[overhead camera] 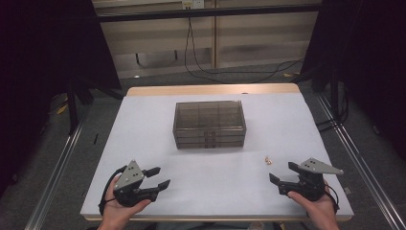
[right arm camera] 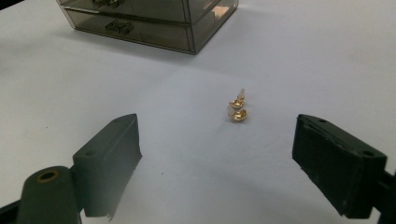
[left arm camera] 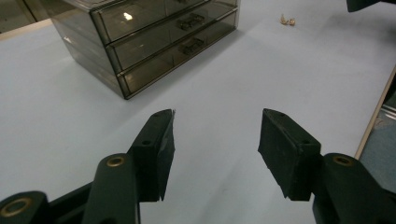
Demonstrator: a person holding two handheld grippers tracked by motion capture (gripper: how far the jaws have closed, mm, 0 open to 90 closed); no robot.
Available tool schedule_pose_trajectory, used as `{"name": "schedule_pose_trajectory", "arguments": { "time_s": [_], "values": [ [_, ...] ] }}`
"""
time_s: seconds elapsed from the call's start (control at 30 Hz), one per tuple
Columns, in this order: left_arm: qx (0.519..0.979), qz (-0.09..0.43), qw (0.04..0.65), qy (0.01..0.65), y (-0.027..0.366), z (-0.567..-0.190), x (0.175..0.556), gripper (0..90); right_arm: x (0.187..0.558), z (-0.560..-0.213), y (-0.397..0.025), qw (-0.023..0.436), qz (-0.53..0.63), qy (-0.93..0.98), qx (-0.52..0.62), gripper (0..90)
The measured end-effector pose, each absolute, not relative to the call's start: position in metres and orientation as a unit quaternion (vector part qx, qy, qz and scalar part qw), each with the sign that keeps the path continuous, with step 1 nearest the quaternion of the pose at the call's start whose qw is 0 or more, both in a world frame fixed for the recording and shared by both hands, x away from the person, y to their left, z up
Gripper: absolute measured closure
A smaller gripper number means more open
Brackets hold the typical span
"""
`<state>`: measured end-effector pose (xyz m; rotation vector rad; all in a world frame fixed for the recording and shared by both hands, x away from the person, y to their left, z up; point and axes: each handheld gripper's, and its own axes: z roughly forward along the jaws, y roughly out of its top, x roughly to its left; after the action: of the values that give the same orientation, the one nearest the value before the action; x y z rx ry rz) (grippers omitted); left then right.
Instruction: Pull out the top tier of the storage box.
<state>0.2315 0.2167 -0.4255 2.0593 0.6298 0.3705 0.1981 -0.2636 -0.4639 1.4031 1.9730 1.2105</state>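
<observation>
A smoky transparent drawer box (overhead camera: 209,123) with three shut drawers stands at the table's middle, also visible as the box (left arm camera: 140,37) and the box (right arm camera: 149,18). A small pair of gold earrings (overhead camera: 268,160) lies on the white tabletop right of the box; the earrings (right arm camera: 237,109) sit just ahead of my right gripper (right arm camera: 217,154), and the earrings (left arm camera: 287,20) lie far off in the left gripper view. My right gripper (overhead camera: 281,173) stands open and empty near the front right. My left gripper (overhead camera: 158,176) is open and empty at the front left, its jaws (left arm camera: 215,149) wide apart.
The white tabletop (overhead camera: 215,182) spreads between the grippers, with a wooden strip (overhead camera: 210,89) at its far edge. Metal rails (overhead camera: 57,172) run along both sides on the floor. Cables (overhead camera: 230,72) lie beyond the table.
</observation>
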Motion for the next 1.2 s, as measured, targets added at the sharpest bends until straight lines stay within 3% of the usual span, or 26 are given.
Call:
{"name": "schedule_pose_trajectory", "arguments": {
  "time_s": [0.23, 0.7, 1.2],
  "values": [
    [0.846, 0.152, 0.454, 0.236, 0.202, -0.424, 0.233, 48.2, 0.199, -0.465, -0.262, 0.212, 0.434, 0.716, 0.504, 15.1],
    [0.86, 0.175, 0.433, 0.205, 0.174, -0.421, 0.245, 61.8, 0.199, -0.465, -0.261, 0.204, 0.432, 0.722, 0.5, 15.2],
    [0.87, 0.204, 0.415, 0.172, 0.145, -0.417, 0.25, 62.2, 0.199, -0.465, -0.259, 0.197, 0.433, 0.726, 0.497, 15.1]
  ]
}}
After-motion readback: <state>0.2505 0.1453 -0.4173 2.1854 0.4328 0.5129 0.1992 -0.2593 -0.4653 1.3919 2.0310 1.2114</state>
